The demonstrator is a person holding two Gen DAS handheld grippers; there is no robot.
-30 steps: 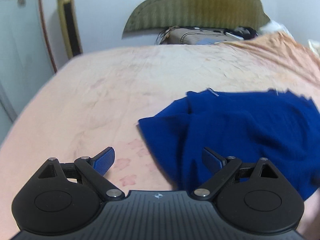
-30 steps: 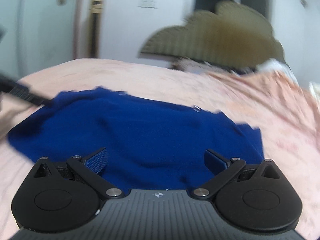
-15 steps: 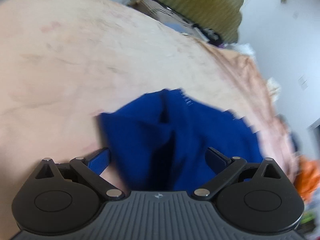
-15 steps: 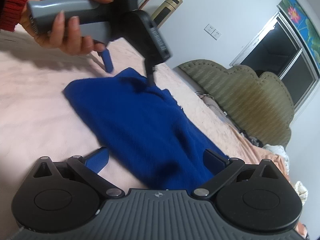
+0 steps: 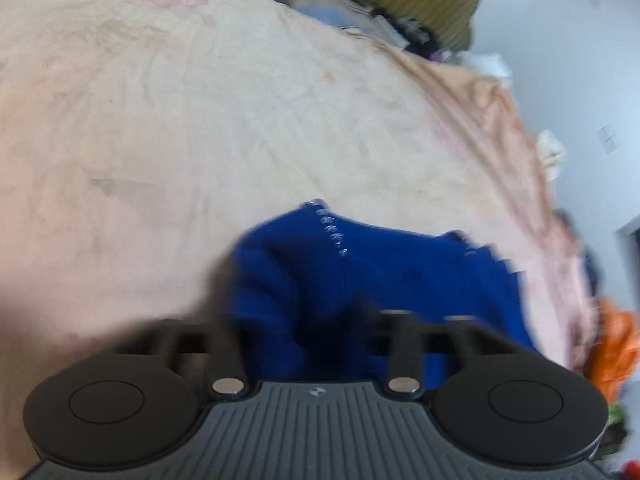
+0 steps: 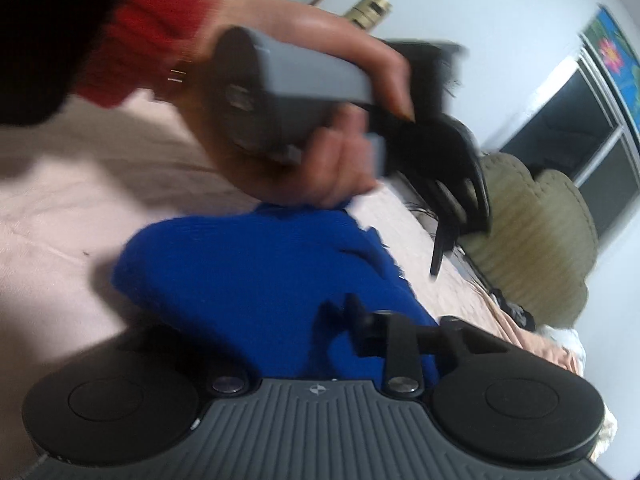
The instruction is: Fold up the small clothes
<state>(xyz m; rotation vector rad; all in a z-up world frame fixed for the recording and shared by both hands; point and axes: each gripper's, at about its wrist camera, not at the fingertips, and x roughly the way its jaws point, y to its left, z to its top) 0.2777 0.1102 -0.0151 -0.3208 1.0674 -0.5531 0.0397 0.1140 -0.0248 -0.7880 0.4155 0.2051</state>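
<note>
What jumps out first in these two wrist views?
The blue knit garment, bunched on the peach bedsheet straight ahead of both grippers. In the right wrist view, a bare hand with a red cuff looms over it, gripping the grey handle of the left gripper. Both views are motion-blurred.

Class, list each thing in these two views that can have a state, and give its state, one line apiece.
Garment: bunched up, not flat, lying on the bed.
Left gripper: jaws close together with garment between them; blur hides whether it grips.
Right gripper: jaws close together over the garment; blur hides whether it grips.
Bed: covered by a wrinkled peach sheet.
</note>
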